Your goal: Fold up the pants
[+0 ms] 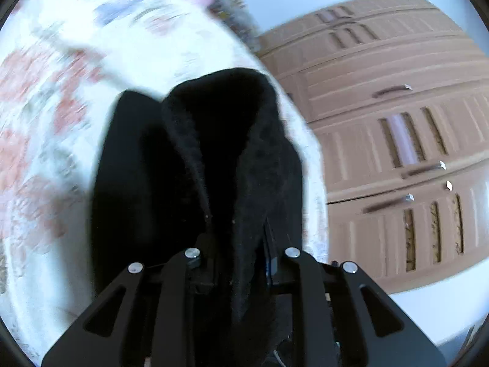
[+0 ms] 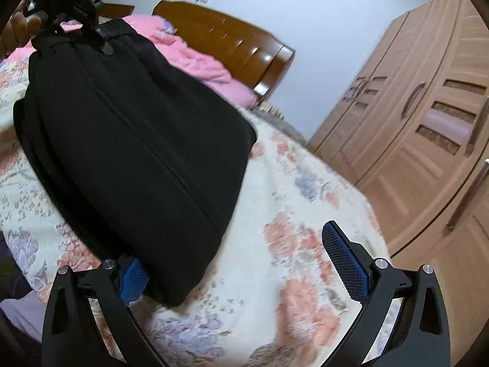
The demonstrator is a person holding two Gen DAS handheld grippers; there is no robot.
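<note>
left claw clamped, right claw spread wide

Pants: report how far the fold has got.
Done: the pants lie doubled on the floral bedspread, layers stacked. In hand: the left hand-held gripper is shut on the far end, while the right hand-held gripper is open at the near end, gripping nothing. Left: judging by the lifted far end, probably setting it down and one more fold.
</note>
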